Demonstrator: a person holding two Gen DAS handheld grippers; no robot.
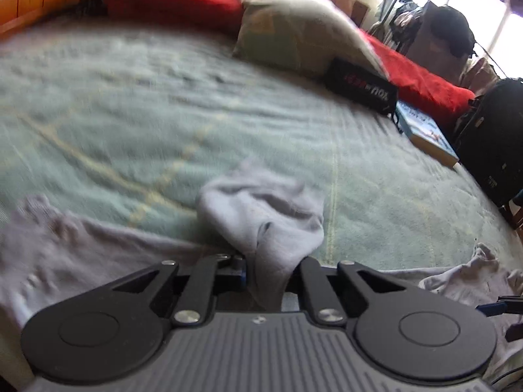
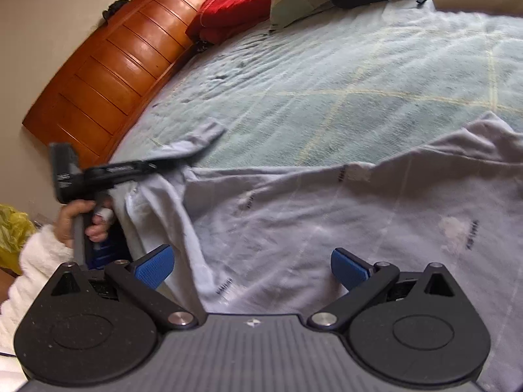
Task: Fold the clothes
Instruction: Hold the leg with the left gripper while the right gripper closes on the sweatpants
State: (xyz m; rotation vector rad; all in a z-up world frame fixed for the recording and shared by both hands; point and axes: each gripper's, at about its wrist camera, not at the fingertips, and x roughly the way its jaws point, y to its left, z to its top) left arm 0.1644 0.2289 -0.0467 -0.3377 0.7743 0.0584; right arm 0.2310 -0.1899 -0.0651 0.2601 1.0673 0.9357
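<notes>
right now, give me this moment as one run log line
left tool: shut on shirt sleeve | right tool: open above grey shirt | surface: green bedspread

Green-covered bed (image 2: 327, 75): grey shirt (image 2: 327, 215), pillows (image 1: 294, 36), pouch (image 1: 359, 81), book (image 1: 428, 137).

My left wrist view sits low and close over the grey shirt (image 1: 261, 215), facing the pillow (image 1: 304, 32). My right wrist view looks from higher, angled toward the headboard (image 2: 108, 65). Both share shirt, pillow, black pouch (image 1: 359, 85).
</notes>
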